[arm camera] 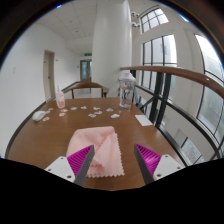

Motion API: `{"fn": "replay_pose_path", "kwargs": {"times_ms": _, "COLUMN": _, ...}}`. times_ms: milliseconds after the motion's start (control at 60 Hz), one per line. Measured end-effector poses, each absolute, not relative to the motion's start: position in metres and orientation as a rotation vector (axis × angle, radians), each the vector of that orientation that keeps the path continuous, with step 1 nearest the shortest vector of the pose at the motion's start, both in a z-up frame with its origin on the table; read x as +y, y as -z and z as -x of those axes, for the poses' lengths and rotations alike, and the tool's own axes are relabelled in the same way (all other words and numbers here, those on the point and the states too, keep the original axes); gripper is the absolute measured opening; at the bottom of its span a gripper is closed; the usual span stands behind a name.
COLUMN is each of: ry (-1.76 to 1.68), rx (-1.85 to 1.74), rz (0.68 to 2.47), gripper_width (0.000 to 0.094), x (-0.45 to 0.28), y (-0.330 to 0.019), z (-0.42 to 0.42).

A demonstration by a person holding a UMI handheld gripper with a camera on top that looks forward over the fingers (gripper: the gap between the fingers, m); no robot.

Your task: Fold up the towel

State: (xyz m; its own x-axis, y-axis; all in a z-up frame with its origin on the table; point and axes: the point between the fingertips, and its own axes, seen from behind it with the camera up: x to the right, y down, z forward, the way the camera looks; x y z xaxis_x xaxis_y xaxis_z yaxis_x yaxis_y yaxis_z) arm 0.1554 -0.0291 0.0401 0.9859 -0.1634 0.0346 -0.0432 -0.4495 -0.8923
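While the gripper [113,160] is hovering over the near edge of the table [40,140], its two fingers are standing well apart, spread wide and holding nothing, each showing one magenta pad [80,159]. One pink towel [101,148] is lying flat on the brown tabletop, its near part sitting between the fingers and its far part reaching just beyond them. Its long axis is running near to far, leaning slightly toward the right at the far end, and its near edge is lying by the table's near edge. Beyond the towel, several small pale items [95,114] are lying scattered across the middle of the table; they are too small to identify or count reliably. One clear jar-like container [126,93] is standing at the far right, and one small pink-topped bottle [60,99] is standing at the far left. One white object [40,115] is resting near the left edge. Large windows [158,55] are lining the right wall.
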Motion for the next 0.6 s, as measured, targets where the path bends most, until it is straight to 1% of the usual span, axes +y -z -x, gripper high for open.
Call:
{"fn": "replay_pose_path", "kwargs": {"times_ms": 217, "ry": 0.106, "rx": 0.039, "rz": 1.931, "gripper_width": 0.0837, "x": -0.108, "y": -0.077, "z": -0.102}}
{"fn": "replay_pose_path", "kwargs": {"times_ms": 350, "ry": 0.105, "rx": -0.042, "rz": 1.892, "gripper_width": 0.0831, "x": -0.146, "y": -0.09, "z": -0.066}}
{"fn": "replay_pose_path", "kwargs": {"times_ms": 483, "ry": 0.088, "rx": -0.089, "rz": 1.876, "gripper_width": 0.0834, "x": -0.168, "y": -0.095, "z": -0.046}}
{"fn": "replay_pose_path", "kwargs": {"times_ms": 533, "ry": 0.142, "rx": -0.087, "rz": 1.886, "gripper_width": 0.0836, "x": -0.173, "y": -0.089, "z": -0.055}}
{"fn": "replay_pose_path", "kwargs": {"times_ms": 600, "ry": 0.095, "rx": -0.092, "rz": 1.877, "gripper_width": 0.0829, "x": -0.174, "y": -0.087, "z": -0.046}}
